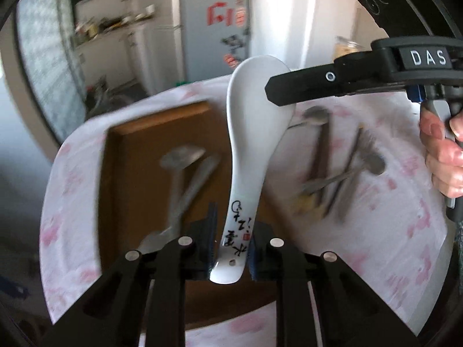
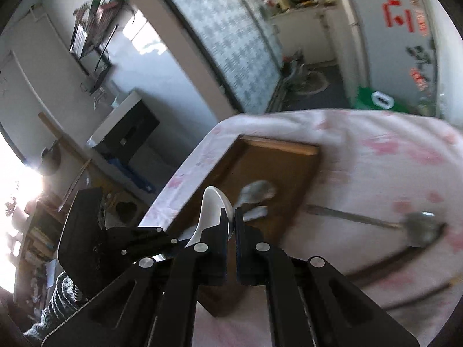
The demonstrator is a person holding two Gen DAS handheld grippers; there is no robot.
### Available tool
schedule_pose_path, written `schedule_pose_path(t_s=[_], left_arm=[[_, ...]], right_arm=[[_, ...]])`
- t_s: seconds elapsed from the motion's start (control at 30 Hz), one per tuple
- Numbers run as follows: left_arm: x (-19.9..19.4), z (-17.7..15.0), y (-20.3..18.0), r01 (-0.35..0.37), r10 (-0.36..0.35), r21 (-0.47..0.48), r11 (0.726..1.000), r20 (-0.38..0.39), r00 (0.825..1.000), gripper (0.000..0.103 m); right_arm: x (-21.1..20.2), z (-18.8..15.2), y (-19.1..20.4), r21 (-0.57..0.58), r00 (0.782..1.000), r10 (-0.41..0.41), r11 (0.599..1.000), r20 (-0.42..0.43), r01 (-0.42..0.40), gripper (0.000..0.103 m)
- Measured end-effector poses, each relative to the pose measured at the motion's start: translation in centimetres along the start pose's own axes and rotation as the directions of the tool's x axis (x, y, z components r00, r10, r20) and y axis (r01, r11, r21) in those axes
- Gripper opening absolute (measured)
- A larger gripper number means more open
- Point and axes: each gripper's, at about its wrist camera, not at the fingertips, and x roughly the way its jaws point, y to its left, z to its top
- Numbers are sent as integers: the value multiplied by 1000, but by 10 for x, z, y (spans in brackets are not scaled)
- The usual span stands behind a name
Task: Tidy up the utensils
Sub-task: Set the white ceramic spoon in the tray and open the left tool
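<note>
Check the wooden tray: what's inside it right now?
Two metal spoons lie crossed inside the wooden tray. The white ceramic spoon, held by the left gripper, hangs above it and covers part of the tray's floor.

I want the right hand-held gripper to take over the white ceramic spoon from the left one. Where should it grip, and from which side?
Probably the narrow neck just above the writing, from the right side. The left hand-held gripper clamps the white ceramic spoon at its handle end, leaving neck and bowl free; the neck is slimmer than the wide bowl.
</note>
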Motion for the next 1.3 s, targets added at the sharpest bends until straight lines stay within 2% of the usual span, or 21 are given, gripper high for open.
schedule_pose_path(t_s=[0.2, 0.33, 0.47, 0.53, 0.57, 0.6, 0.63, 0.67, 0.7, 0.73, 0.77, 0.9, 1.0, 1.07, 1.17, 1.23, 1.3], left_arm=[[6, -28, 47, -50, 46, -70, 996, -62, 997, 21], [2, -30, 66, -47, 43, -108, 993, -45, 998, 22], [0, -31, 65, -55, 52, -107, 993, -31, 998, 25], [-4, -32, 61, -63, 62, -101, 993, -14, 998, 37], [-7, -34, 59, -66, 66, -100, 993, -2, 998, 51], [-10, -35, 58, -69, 70, -98, 993, 10, 997, 59], [-13, -37, 55, -66, 68, -94, 993, 19, 997, 62], [-14, -36, 52, -65, 68, -91, 994, 25, 997, 71], [-17, -35, 49, -69, 73, -90, 994, 38, 997, 79], [-20, -34, 45, -69, 74, -88, 994, 55, 996, 80], [-21, -33, 43, -62, 68, -84, 995, 66, 996, 80], [-24, -25, 25, -15, 21, -59, 998, 97, 995, 84], [-19, -19, 2, 15, -13, -20, 1000, 98, 995, 85], [-15, -15, -14, 32, -33, 10, 999, 96, 995, 85], [-6, -7, -34, 67, -71, 44, 997, 95, 993, 85], [1, -1, -46, 86, -92, 61, 994, 95, 991, 85], [10, 8, -60, 106, -113, 78, 991, 87, 990, 85]], right_arm=[[67, 5, 19, 19, 997, 5, 1000, -75, -4, 4], [95, 5, 14, 58, 993, -10, 998, -116, 17, 6], [117, 2, 12, 57, 987, -42, 997, -156, 52, 6], [124, -1, 11, 62, 985, -25, 997, -168, 36, 7], [125, -2, 14, 57, 986, -16, 998, -167, 25, 8], [125, -4, 17, 52, 985, -15, 998, -170, 25, 9], [122, -5, 19, 51, 986, -5, 999, -167, 14, 19], [116, -7, 20, 58, 988, 20, 998, -154, -12, 38], [110, -8, 20, 64, 990, 37, 998, -137, -29, 47], [98, -10, 21, 64, 992, 46, 997, -115, -39, 58], [98, -10, 21, 64, 992, 46, 997, -115, -39, 60], [33, -12, -2, 83, 999, 22, 996, -35, -19, 60], [-22, -15, -36, 101, 998, -57, 993, 41, 53, 60], [-63, -20, -74, 149, 985, -149, 980, 89, 135, 60], [-97, -35, -132, 260, 963, -249, 941, 105, 215, 60], [-107, -47, -166, 336, 959, -262, 917, 108, 213, 59], [-109, -53, -187, 362, 950, -293, 901, 106, 238, 49]])
